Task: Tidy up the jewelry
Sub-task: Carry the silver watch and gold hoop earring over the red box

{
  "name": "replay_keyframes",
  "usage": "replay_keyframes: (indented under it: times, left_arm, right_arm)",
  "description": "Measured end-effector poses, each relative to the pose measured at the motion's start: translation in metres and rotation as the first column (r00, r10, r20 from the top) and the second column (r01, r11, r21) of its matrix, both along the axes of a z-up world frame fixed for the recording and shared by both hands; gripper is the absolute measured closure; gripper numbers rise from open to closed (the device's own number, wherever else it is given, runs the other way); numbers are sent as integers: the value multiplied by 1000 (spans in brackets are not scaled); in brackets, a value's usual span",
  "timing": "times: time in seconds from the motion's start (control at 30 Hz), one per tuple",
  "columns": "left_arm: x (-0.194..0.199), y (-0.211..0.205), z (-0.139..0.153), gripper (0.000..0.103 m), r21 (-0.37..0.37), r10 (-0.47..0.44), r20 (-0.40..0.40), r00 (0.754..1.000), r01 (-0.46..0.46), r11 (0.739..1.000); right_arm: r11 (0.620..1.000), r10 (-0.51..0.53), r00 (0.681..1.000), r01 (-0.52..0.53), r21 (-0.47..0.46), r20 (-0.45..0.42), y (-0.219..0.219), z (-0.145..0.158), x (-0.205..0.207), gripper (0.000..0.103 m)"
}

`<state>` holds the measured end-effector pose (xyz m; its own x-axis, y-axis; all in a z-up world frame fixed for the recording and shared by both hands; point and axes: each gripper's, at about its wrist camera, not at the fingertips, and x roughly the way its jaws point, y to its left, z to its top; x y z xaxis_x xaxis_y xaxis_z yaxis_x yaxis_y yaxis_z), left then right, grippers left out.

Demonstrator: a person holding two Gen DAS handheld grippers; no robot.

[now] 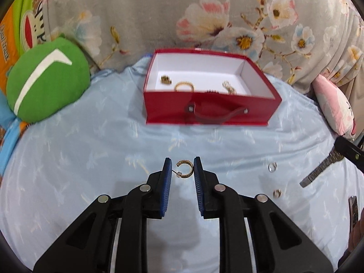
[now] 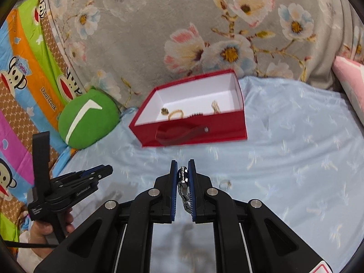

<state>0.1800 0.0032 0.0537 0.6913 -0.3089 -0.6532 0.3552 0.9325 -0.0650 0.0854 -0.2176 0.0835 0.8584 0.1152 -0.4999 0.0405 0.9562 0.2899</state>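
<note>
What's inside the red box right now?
The open red cardboard box holds a gold bangle, two small gold pieces; a dark beaded item is half-hidden behind its front wall.

Bright, even indoor light. Soft shadows fall on the bed sheet (image 1: pixel 91 141) beneath each tool. Motion blur smears the red box (image 2: pixel 195 127); fisheye bending and dark vignette ring both views' edges.

Home bedroom, pale blue bedsheet (image 1: pixel 91 150), floral quilt (image 1: pixel 182 11), cartoon-print blanket (image 2: pixel 20 72), green plush cushion (image 1: pixel 47 82)
</note>
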Motion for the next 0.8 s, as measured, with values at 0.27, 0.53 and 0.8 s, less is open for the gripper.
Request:
replay_keyframes:
  times: [0.27, 0.53, 0.8]
  left_arm:
    - [64, -21, 61, 84, 34, 12, 125, 992, -16, 999]
    - [162, -60, 86, 84, 29, 18, 160, 987, -23, 999]
    - [241, -100, 65, 84, 85, 22, 104, 994, -31, 996]
  right_arm:
    - [1000, -10, 999, 11, -27, 49, -30, 53, 99, 94]
    - [999, -33, 999, 33, -6, 29, -57, 55, 211, 94]
    - [997, -61, 997, 59, -42, -48, -63, 31, 285, 94]
